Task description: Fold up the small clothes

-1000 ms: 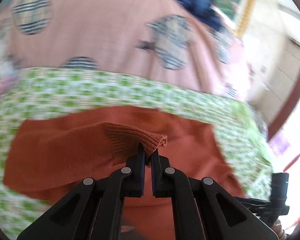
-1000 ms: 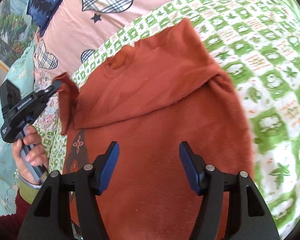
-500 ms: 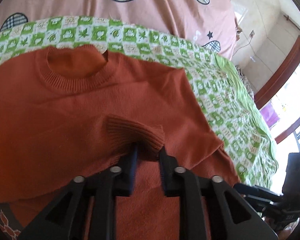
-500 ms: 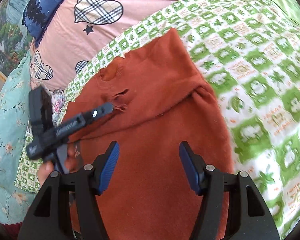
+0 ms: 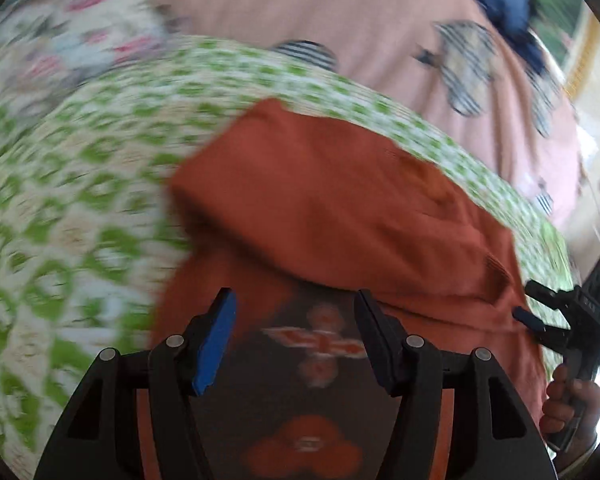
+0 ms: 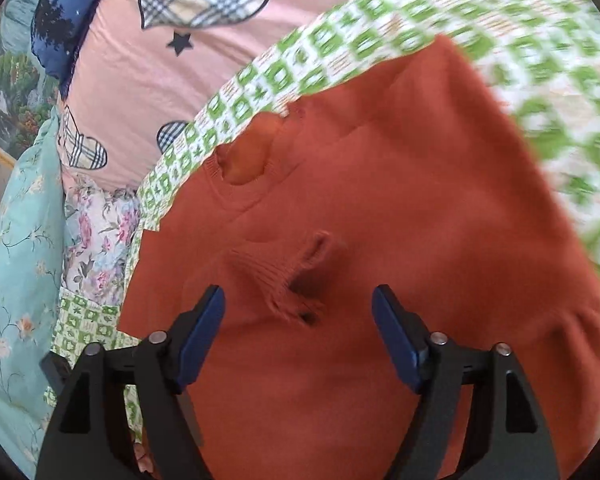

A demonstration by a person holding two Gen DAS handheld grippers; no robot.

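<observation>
So the rust-orange sweater [image 6: 380, 220] is lying on the green-checked sheet [image 6: 340, 40] on the bed, one sleeve folded across the chest with its ribbed cuff [image 6: 284, 276] near the middle. Left hand-held gripper [image 5: 292, 336] is wide apart over the patterned hem. Right hand-held gripper [image 6: 300, 336] is spread too, holding nothing, just short of the cuff.

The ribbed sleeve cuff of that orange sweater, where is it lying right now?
In the right wrist view the cuff lies on the sweater's chest, just below the neckline, ahead of the open right gripper.
</observation>
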